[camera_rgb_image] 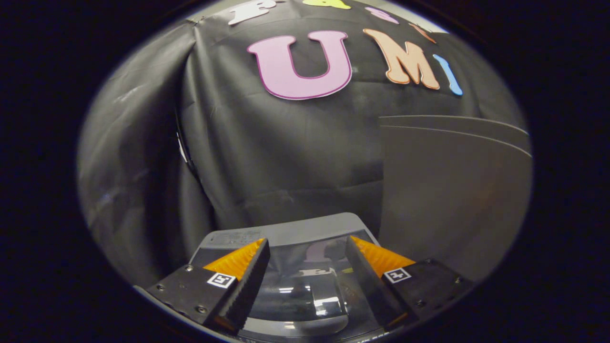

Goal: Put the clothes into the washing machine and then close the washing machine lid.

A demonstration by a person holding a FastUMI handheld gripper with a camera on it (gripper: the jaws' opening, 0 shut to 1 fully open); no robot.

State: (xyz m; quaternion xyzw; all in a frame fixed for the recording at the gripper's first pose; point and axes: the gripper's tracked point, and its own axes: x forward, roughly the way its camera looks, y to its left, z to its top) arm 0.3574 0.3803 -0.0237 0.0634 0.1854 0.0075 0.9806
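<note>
The grey washing machine (305,231) lies below and just ahead of my fingers. Its glossy dark lid (310,286) is down flat over the tub and mirrors the booth wall. The control panel (238,237) runs along the machine's far edge. My gripper (307,247) is open, held above the lid with nothing between its fingers; the lid shows through the gap. I see no clothes.
The black cloth wall (286,157) hangs close behind the machine. A plain grey panel (452,190) stands upright to the right of the machine, beyond the right finger.
</note>
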